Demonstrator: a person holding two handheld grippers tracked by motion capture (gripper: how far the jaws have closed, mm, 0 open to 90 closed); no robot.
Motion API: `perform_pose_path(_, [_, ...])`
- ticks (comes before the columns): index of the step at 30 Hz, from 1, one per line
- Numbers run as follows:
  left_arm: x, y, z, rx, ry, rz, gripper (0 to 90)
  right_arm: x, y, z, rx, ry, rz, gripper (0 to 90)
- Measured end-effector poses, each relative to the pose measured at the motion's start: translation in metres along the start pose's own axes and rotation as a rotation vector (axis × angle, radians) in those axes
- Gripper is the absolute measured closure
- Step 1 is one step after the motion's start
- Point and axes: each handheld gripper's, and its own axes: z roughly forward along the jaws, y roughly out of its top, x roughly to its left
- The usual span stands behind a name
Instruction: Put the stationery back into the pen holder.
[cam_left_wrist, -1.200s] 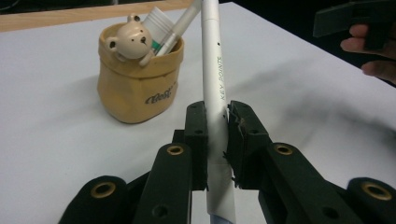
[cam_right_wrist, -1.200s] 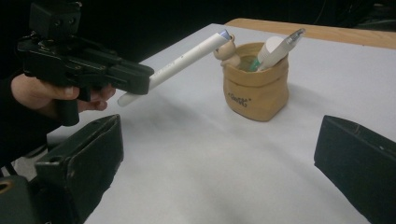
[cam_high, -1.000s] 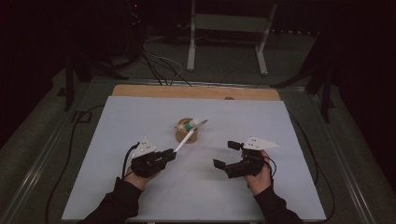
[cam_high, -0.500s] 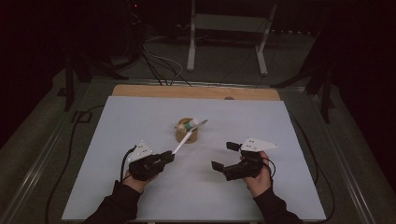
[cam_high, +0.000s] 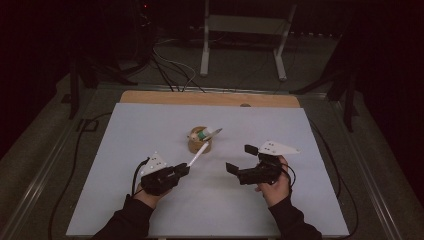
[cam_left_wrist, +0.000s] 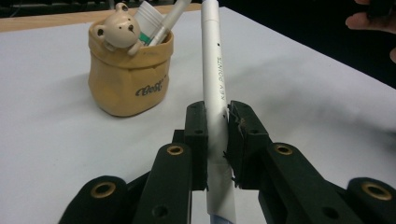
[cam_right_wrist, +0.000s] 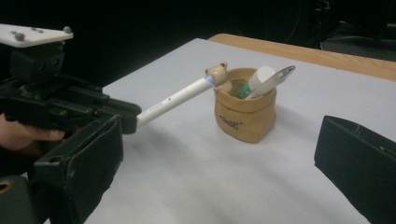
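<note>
Left gripper (cam_high: 182, 170) is clamping a white pen (cam_high: 198, 154), its long axis pointing far-right at the bear-shaped holder (cam_high: 199, 144) just beyond the tip. Right gripper (cam_high: 240, 161), jaws apart and empty, is waiting farther right.

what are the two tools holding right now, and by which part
The left tool is shut on the white pen near its back end, tip toward the holder. The right tool is open and holds nothing.

High cam looks fwd and down over my desk (cam_high: 150, 210) from afar; both tool cams sit low and close, sharing the bear pot (cam_left_wrist: 128, 77).
</note>
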Motion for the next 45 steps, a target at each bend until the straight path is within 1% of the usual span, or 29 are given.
perform_pose_path(3, [-0.002,0.0,0.001,0.001,0.0,0.002,79.3,0.0,0.002,0.002,0.007,-0.003,0.012,1.2])
perform_pose_path(4, [-0.002,0.0,0.002,0.001,-0.001,0.003,79.3,0.001,0.004,0.005,0.017,-0.017,0.016,0.0])
perform_pose_path(7, [-0.003,0.0,0.002,0.003,0.002,0.007,79.3,0.003,0.005,0.007,0.014,-0.028,0.021,0.0])
perform_pose_path(12, [-0.003,0.0,0.002,0.002,-0.002,0.008,79.3,0.005,0.007,0.014,0.007,-0.02,0.04,0.0])
perform_pose_path(13, [-0.004,0.0,0.003,0.001,-0.002,0.007,79.3,0.006,0.007,0.016,0.005,-0.022,0.048,0.0])
perform_pose_path(14, [-0.004,0.0,0.003,-0.001,-0.002,0.007,79.3,0.007,0.008,0.021,0.008,-0.052,0.073,0.0])
perform_pose_path(15, [-0.003,0.0,0.002,-0.002,-0.001,0.006,79.3,0.008,0.008,0.023,0.01,-0.054,0.087,0.0])
perform_pose_path(20, [-0.004,0.0,0.002,-0.003,-0.002,0.012,79.3,0.009,0.008,0.032,0.024,-0.039,0.141,0.0])
perform_pose_path(24, [-0.004,0.0,0.002,-0.007,-0.001,0.012,79.3,0.01,0.008,0.039,0.028,-0.009,0.183,0.0])
perform_pose_path(28, [-0.005,0.001,0.001,-0.011,-0.004,0.018,79.3,0.011,0.006,0.046,0.04,0.034,0.221,0.1])
perform_pose_path(29, [-0.005,0.001,0.001,-0.012,-0.006,0.019,79.3,0.011,0.005,0.047,0.043,0.036,0.23,3.0])
perform_pose_path(30, [-0.005,0.001,0.001,-0.012,-0.006,0.019,79.3,0.011,0.005,0.047,0.043,0.036,0.23,3.0])
perform_pose_path(34, [-0.006,0.001,0.001,-0.017,-0.011,0.024,79.3,0.011,0.004,0.052,0.065,0.077,0.271,9.0])
perform_pose_path(35, [-0.007,0.001,0.001,-0.017,-0.015,0.027,79.3,0.011,0.003,0.053,0.068,0.081,0.278,9.9])
perform_pose_path(36, [-0.007,0.001,0.001,-0.017,-0.015,0.029,79.3,0.011,0.003,0.054,0.075,0.084,0.288,15.4])
perform_pose_path(41, [-0.008,0.001,0.001,-0.024,-0.026,0.036,79.4,0.012,0.001,0.057,0.108,0.091,0.331,23.9])
perform_pose_path(42, [-0.008,0.001,0.001,-0.027,-0.027,0.036,79.4,0.011,0.001,0.057,0.113,0.096,0.343,27.0])
perform_pose_path(44, [-0.008,0.001,0.001,-0.03,-0.035,0.035,79.4,0.011,0.001,0.058,0.118,0.095,0.351,28.5])
perform_pose_path(45, [-0.008,0.001,0.001,-0.035,-0.037,0.036,79.4,0.01,0.0,0.059,0.123,0.102,0.367,31.5])
